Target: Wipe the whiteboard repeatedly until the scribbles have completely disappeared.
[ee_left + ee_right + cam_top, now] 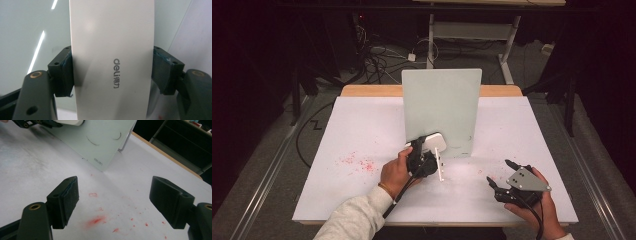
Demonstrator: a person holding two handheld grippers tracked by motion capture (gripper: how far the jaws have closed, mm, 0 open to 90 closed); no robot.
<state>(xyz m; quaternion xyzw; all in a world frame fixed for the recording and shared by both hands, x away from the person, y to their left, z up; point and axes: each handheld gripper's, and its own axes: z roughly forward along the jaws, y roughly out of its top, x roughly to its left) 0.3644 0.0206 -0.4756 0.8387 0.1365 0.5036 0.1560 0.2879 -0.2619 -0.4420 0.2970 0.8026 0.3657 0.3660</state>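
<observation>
Left gripper [428, 150] jaws clamped on white eraser [112, 60] at upright glass board [442, 110], right gripper [503, 176] jaws wide, empty, over red-stained surface [362, 130]

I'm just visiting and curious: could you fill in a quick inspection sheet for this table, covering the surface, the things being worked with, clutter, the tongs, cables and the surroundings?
Surface: white tabletop with red smears at left and near the right tongs.
Job's things: pale green board standing upright, faint pen strokes on it; white Deli eraser block held against it.
Clutter: small white bracket at the board's foot.
Tongs: left tongs clamped on the eraser; right tongs open, holding nothing, low over the table.
Cables: a black lead trails from the left tongs; tangled cables on the floor behind.
Surroundings: dark room, desk frame beyond.
</observation>
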